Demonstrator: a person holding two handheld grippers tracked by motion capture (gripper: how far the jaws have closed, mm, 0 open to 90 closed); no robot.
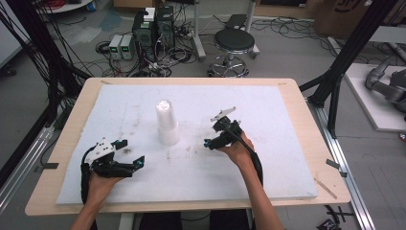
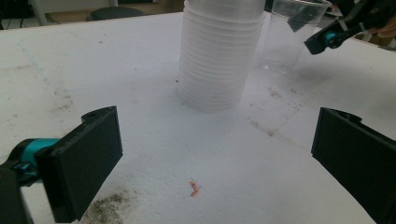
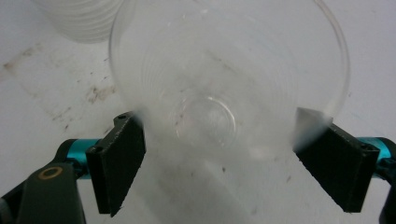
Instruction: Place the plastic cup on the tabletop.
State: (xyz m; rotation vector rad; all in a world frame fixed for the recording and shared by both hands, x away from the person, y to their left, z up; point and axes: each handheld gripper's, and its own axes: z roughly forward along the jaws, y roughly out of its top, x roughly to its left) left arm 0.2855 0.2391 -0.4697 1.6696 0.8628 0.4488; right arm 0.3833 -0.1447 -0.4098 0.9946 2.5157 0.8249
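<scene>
A tall stack of clear plastic cups [image 1: 166,122] [image 2: 217,56] stands upright in the middle of the white foam board [image 1: 268,172]. Just right of it a single clear cup [image 2: 292,37] [image 3: 224,79] stands upright on the board. My right gripper [image 1: 213,135] [image 3: 219,140] [image 2: 310,32] is open, one jaw on each side of that cup near its rim, and the pads do not visibly press it. My left gripper [image 1: 131,152] [image 2: 217,144] rests open and empty near the board's front left, pointing at the stack.
Dark smudges and a small red fleck [image 2: 194,188] mark the board near my left gripper. The wooden table edge [image 1: 306,120] frames the board. Beyond the table stand a round stool [image 1: 233,42], computer boxes [image 1: 153,28] and floor cables.
</scene>
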